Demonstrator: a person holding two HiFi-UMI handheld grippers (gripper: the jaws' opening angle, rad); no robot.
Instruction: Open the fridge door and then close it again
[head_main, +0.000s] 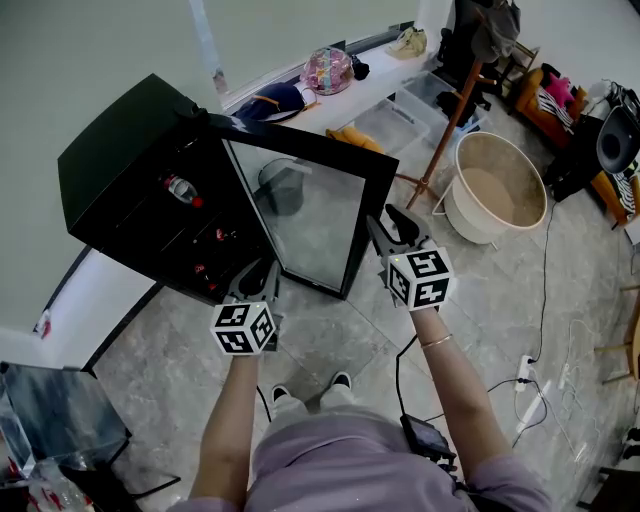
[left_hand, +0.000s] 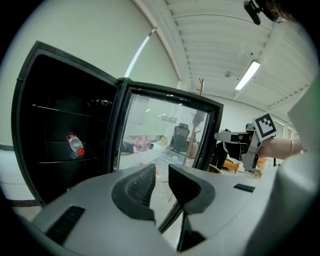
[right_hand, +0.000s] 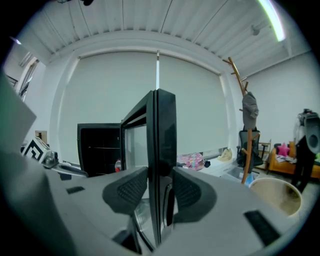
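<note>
Head view: a black fridge (head_main: 120, 160) stands in the upper left of the frame, its inside dark, with a red-capped bottle (head_main: 182, 190) on a shelf. The glass-fronted fridge door (head_main: 310, 215) is swung wide open toward the centre. The left tool (head_main: 262, 275) hangs low and left of centre, in front of the open cabinet and apart from the door. The right tool (head_main: 388, 228) meets the door's free edge right of centre. A pale round tub (head_main: 497, 185) sits on the tiled floor (head_main: 330, 340) at the upper right.

Left gripper view: the left tool (left_hand: 161, 175) is released, its jaws a little apart with nothing between them. Beyond them is the open door's glass; the cabinet and the bottle are at the left of the frame.

Right gripper view: the right tool (right_hand: 160, 187) is clenched on the free edge of the fridge door, seen edge-on in the centre, one pad on each face. The fridge body is behind it at the left.
</note>
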